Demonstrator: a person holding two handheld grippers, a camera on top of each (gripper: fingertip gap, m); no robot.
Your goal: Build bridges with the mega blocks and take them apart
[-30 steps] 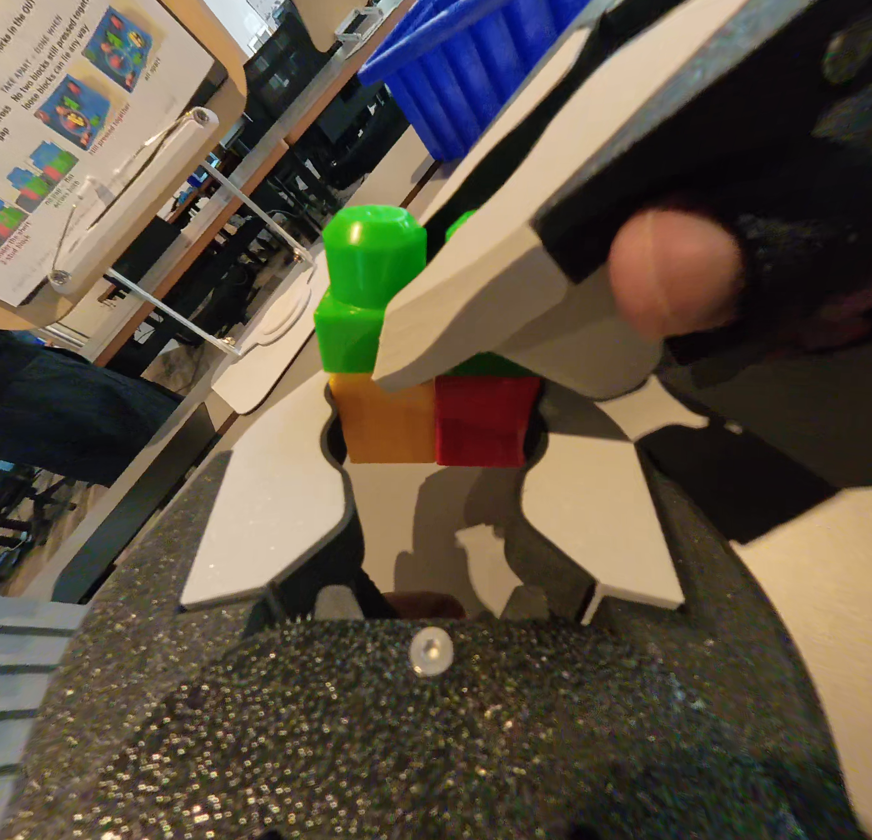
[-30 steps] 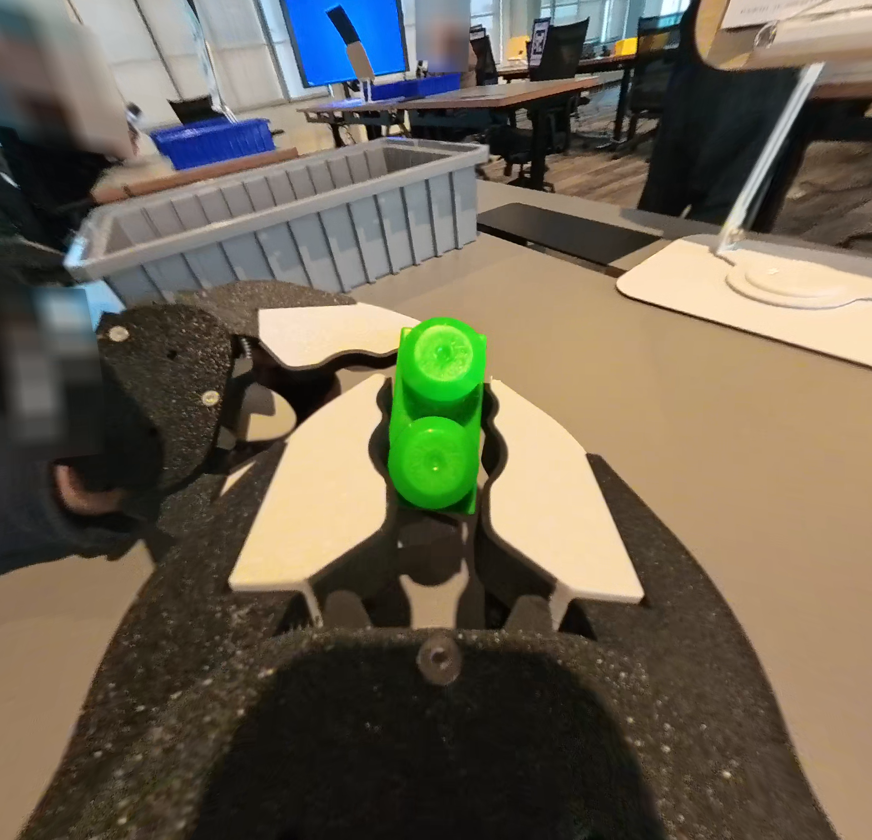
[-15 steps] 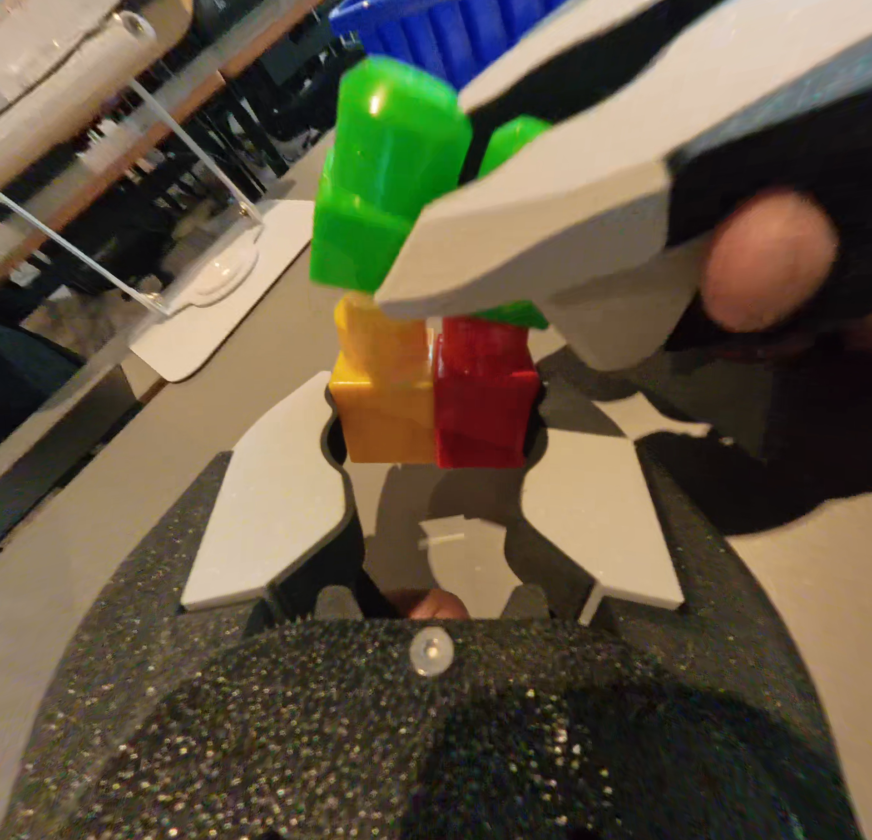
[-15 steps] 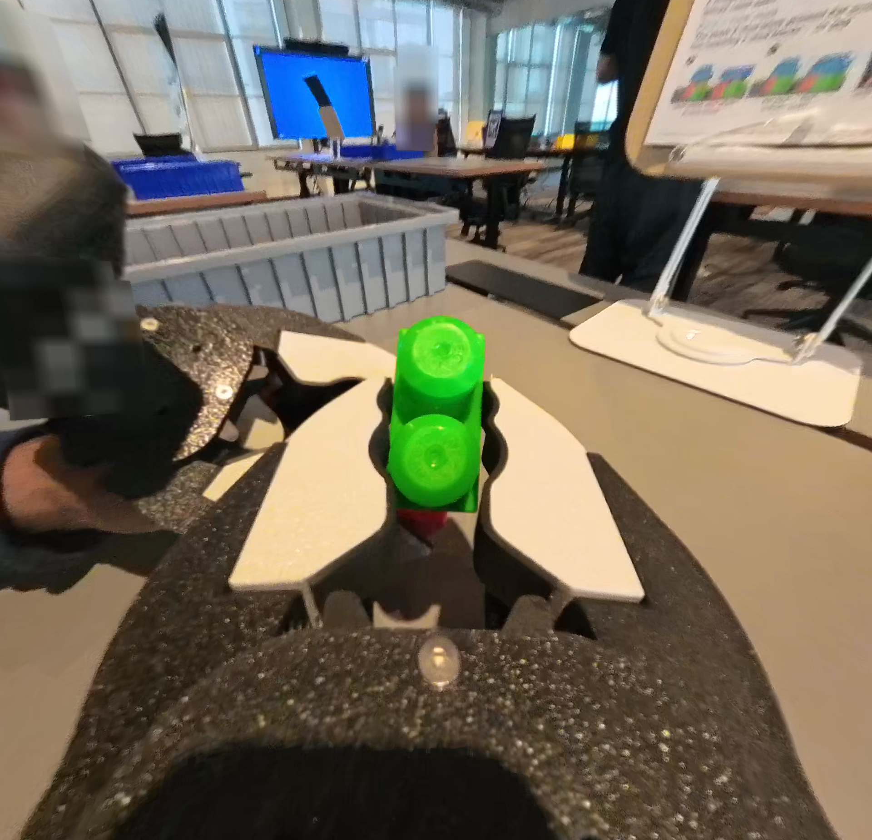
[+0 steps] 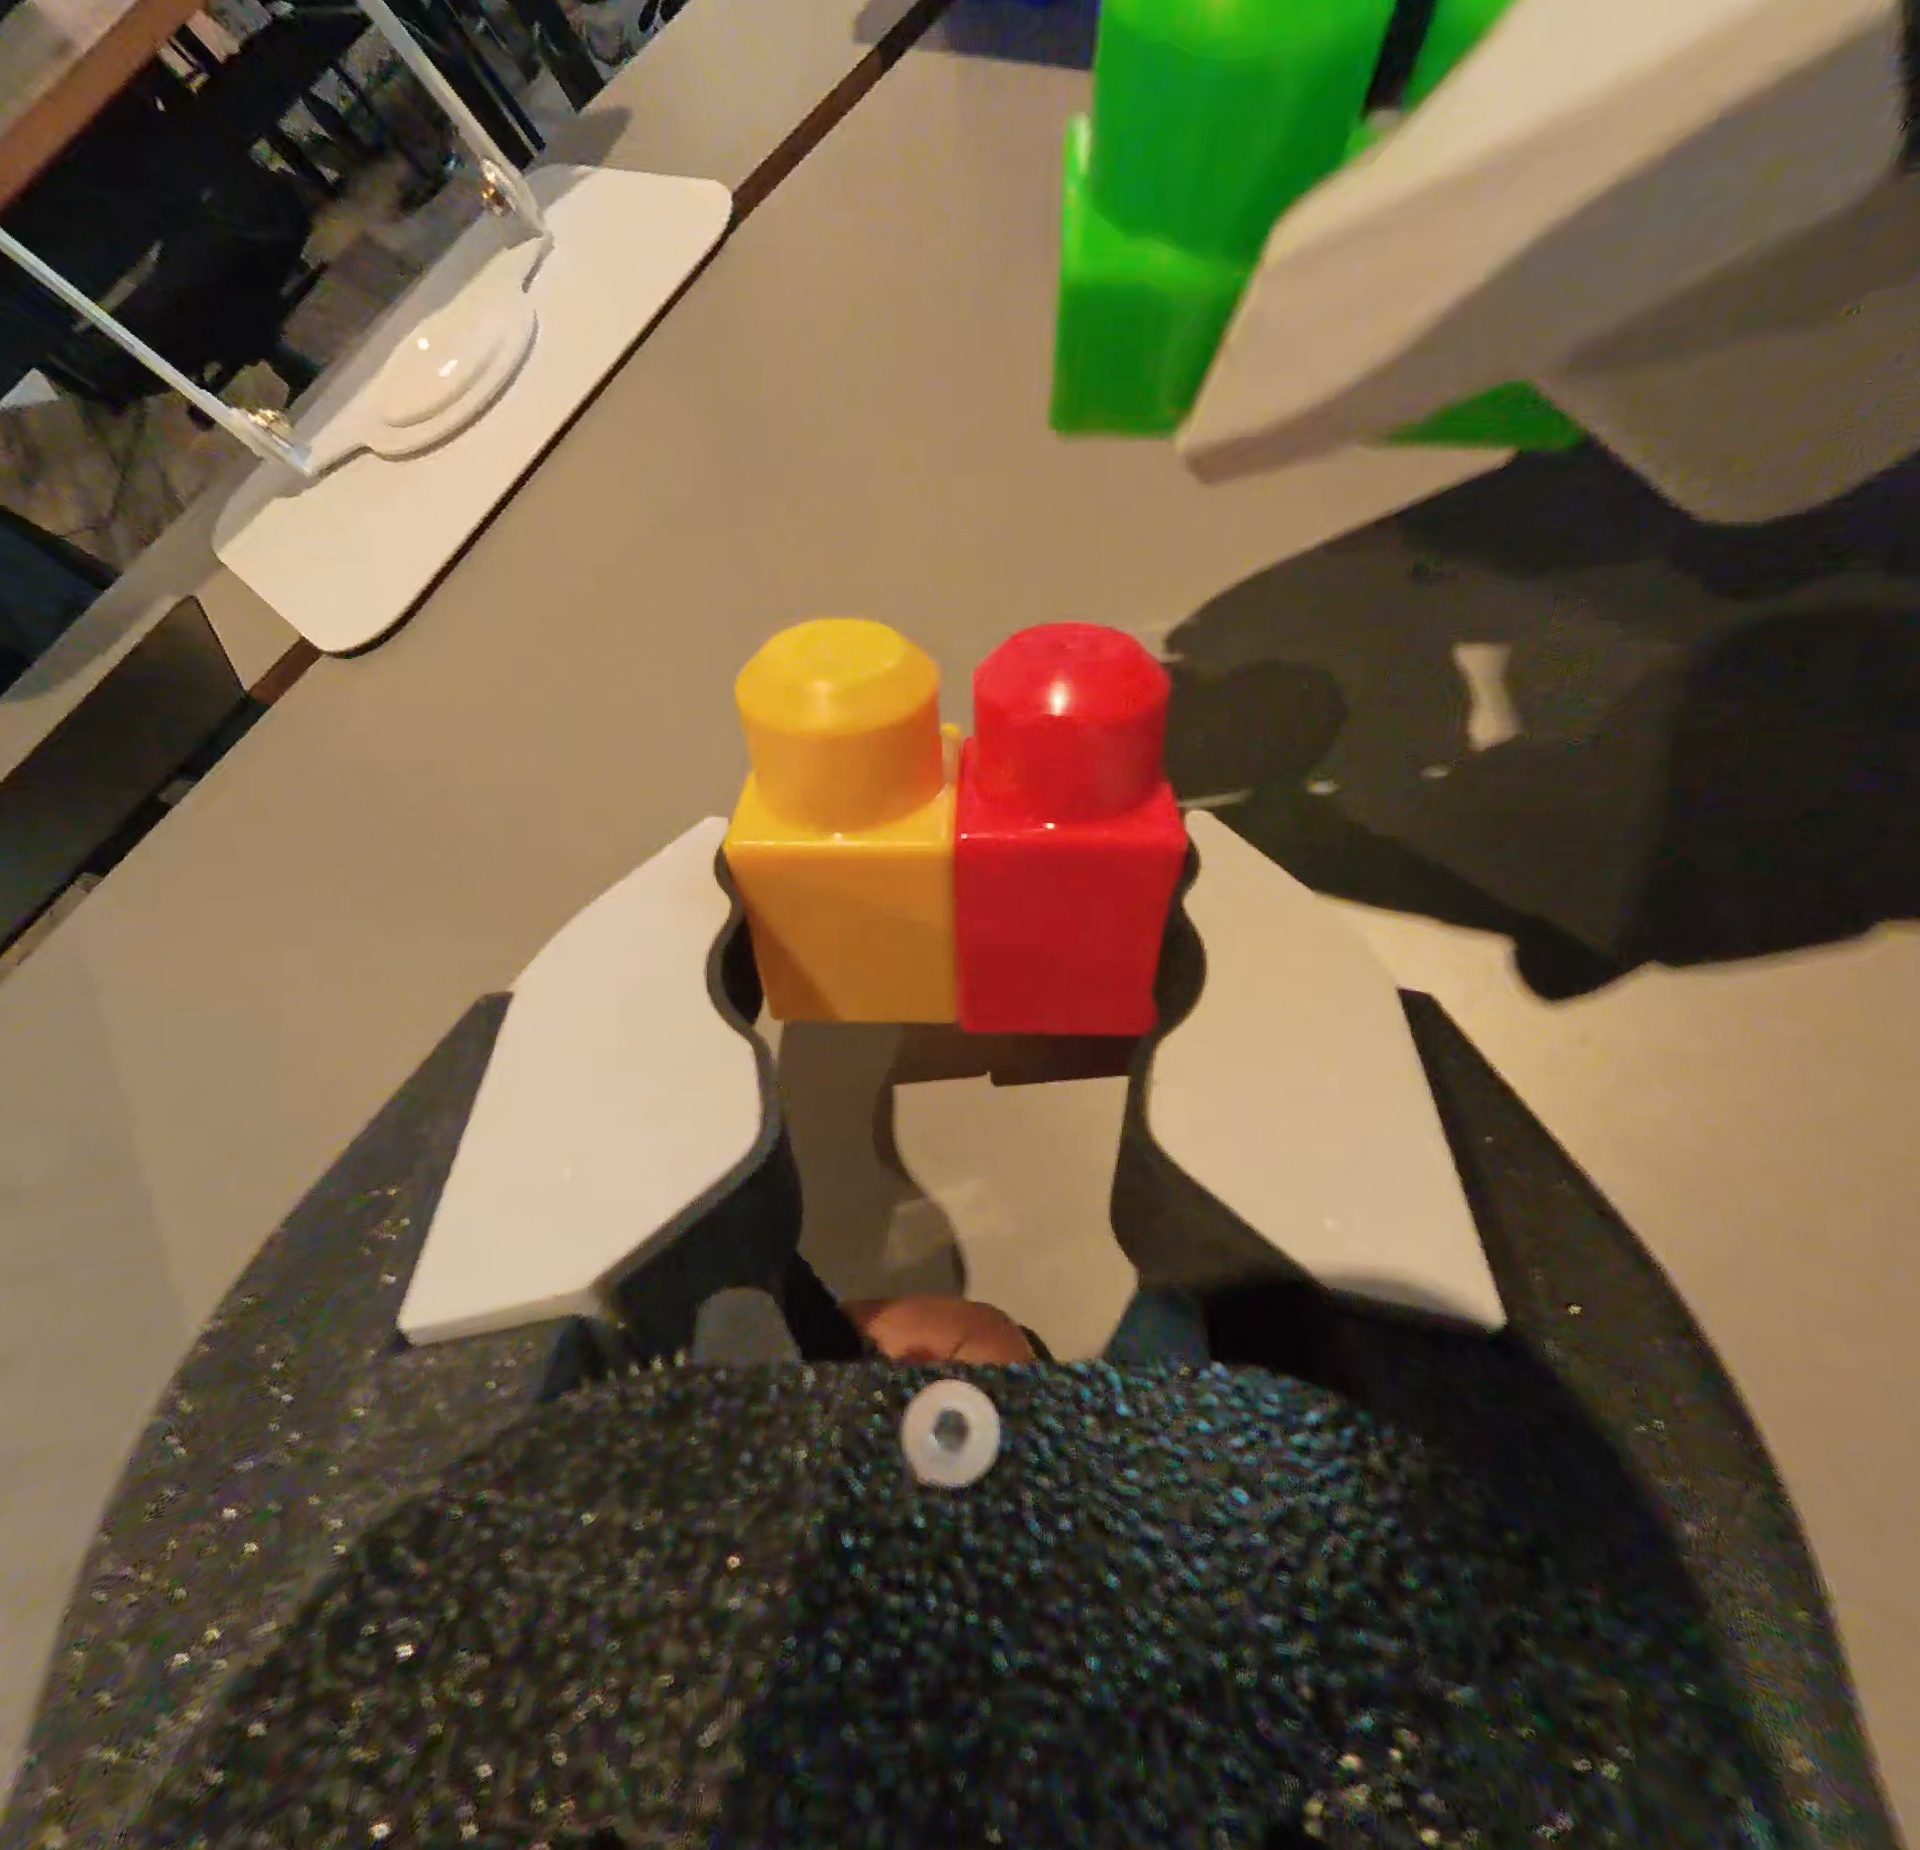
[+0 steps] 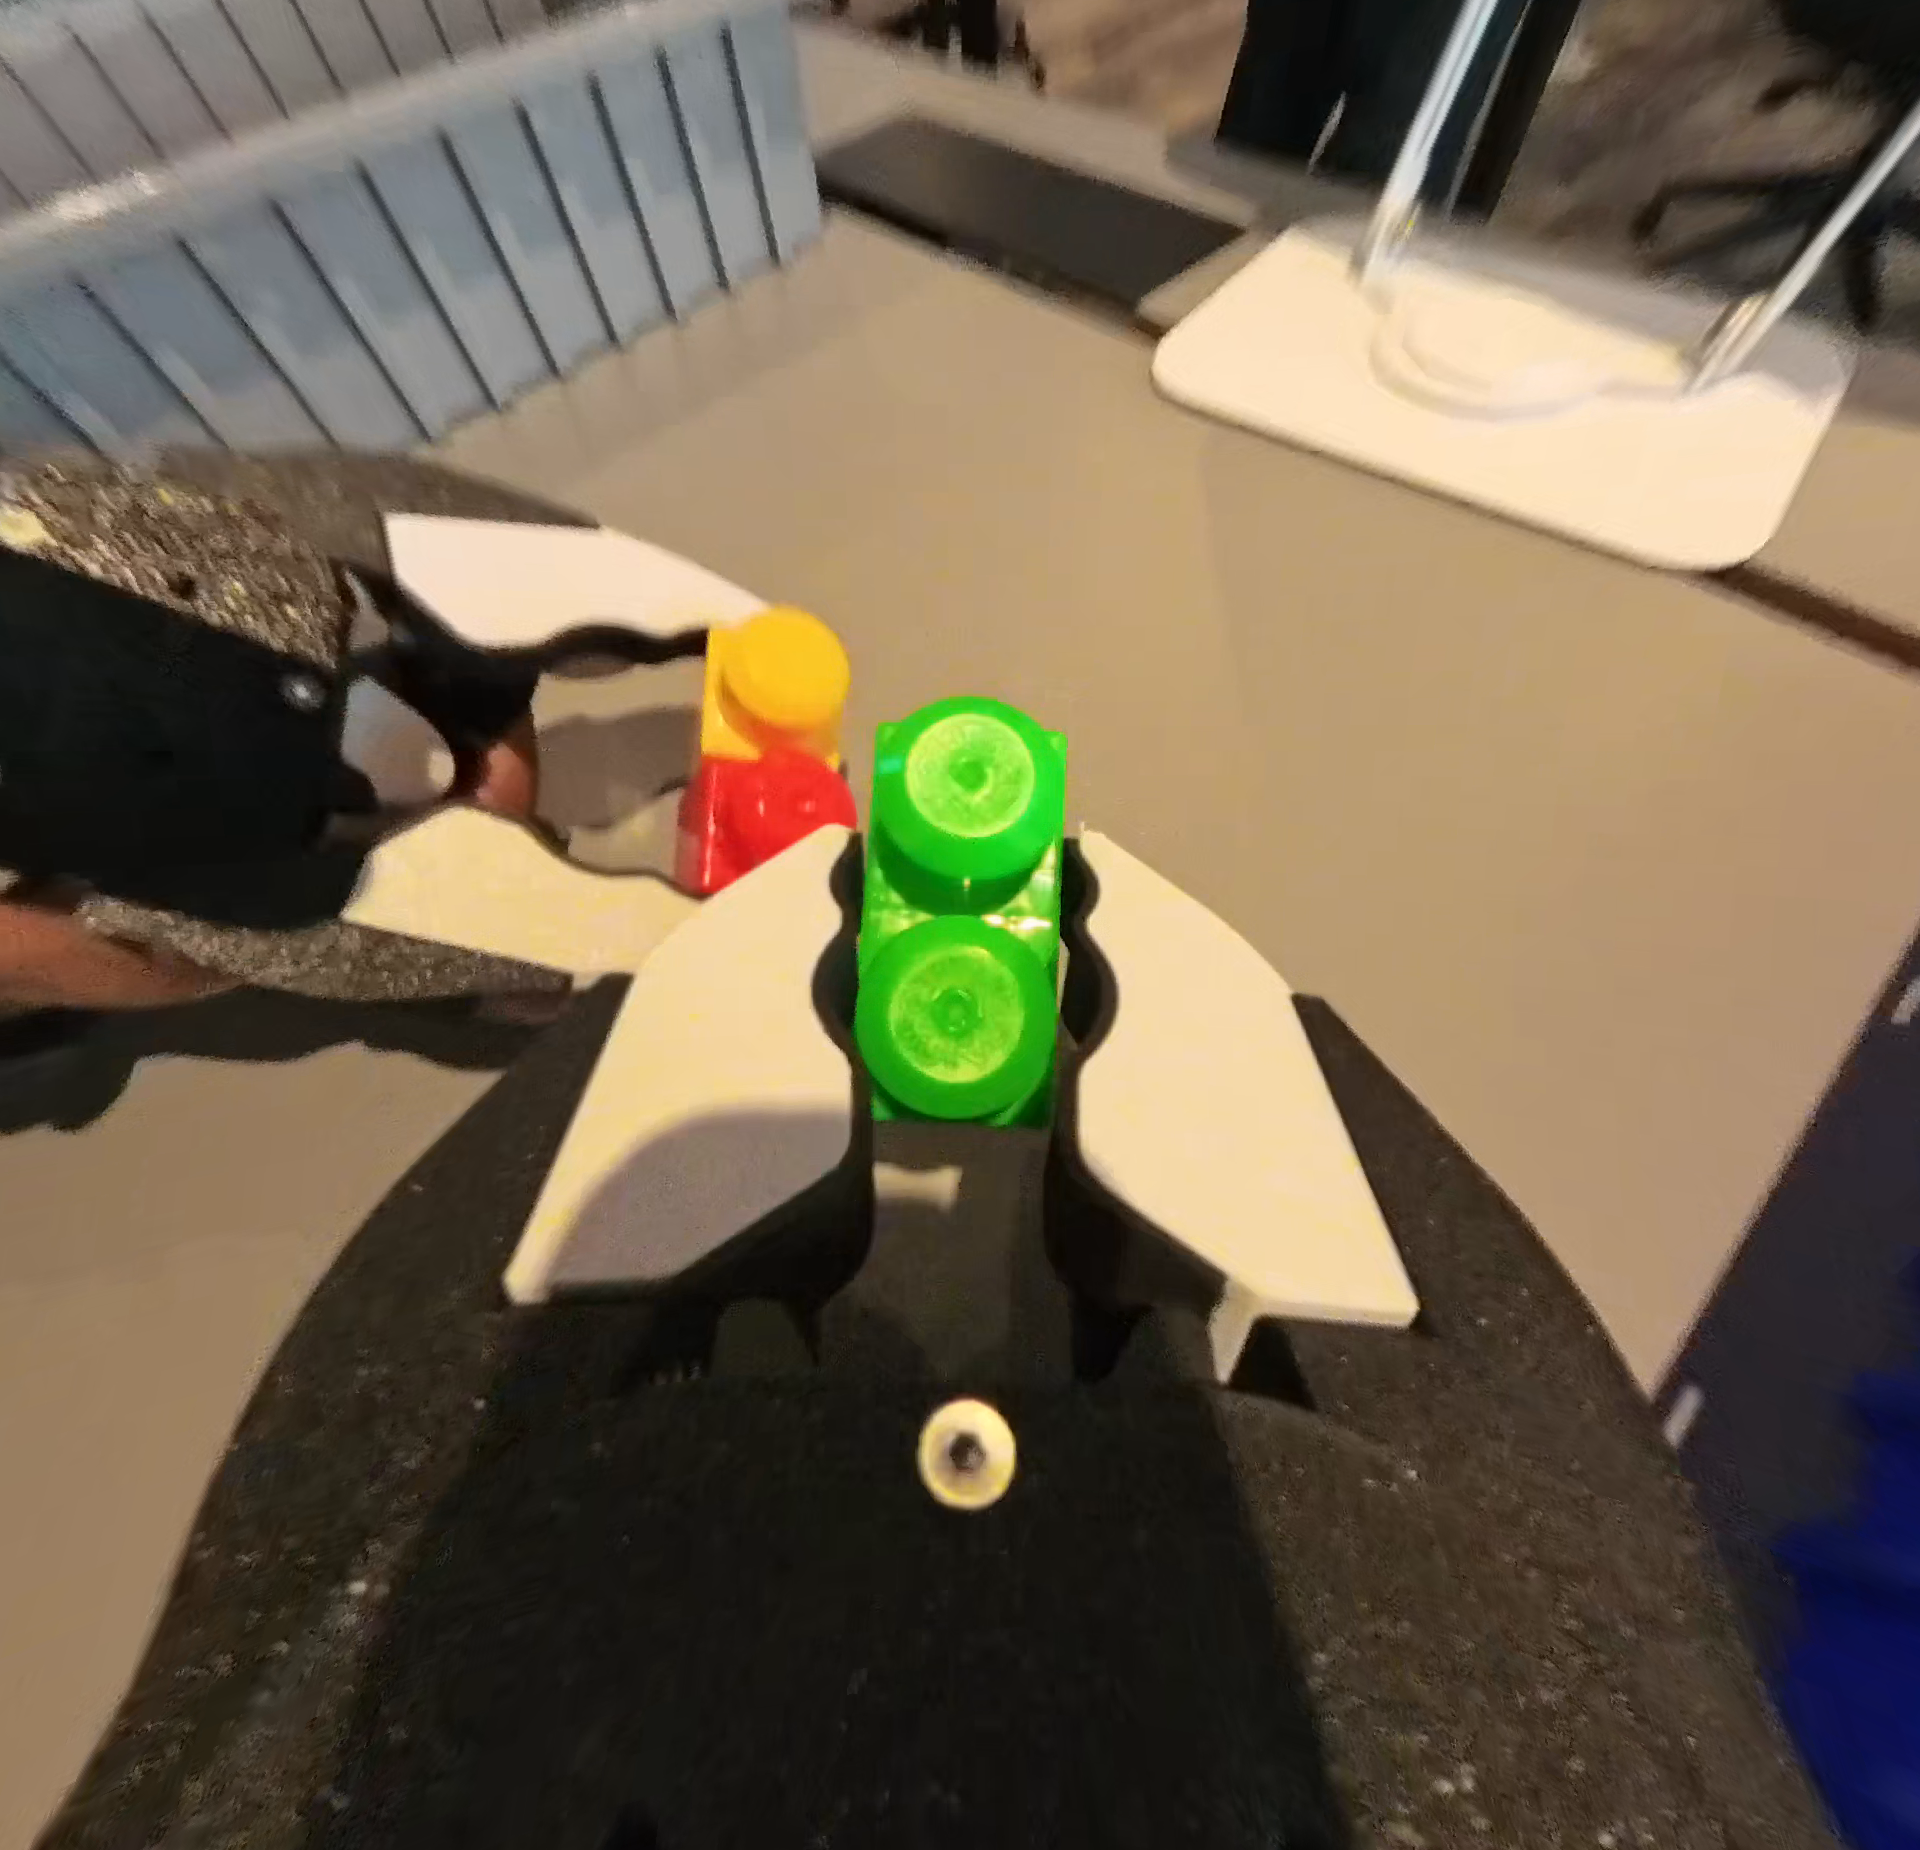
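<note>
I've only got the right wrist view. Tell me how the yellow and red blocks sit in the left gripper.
Observer: Side by side and flush. The yellow block is against one finger and the red block against the other, with the left gripper shut on the pair.
Operator: Now check the green block against their studs.
Observer: The green block, held in the right gripper, hangs up and to the side of both studs, with a clear gap and no contact.

Three blocks: one green [image 6: 961,907], one yellow [image 5: 847,824], one red [image 5: 1065,834]; two grippers; possibly two bins.
</note>
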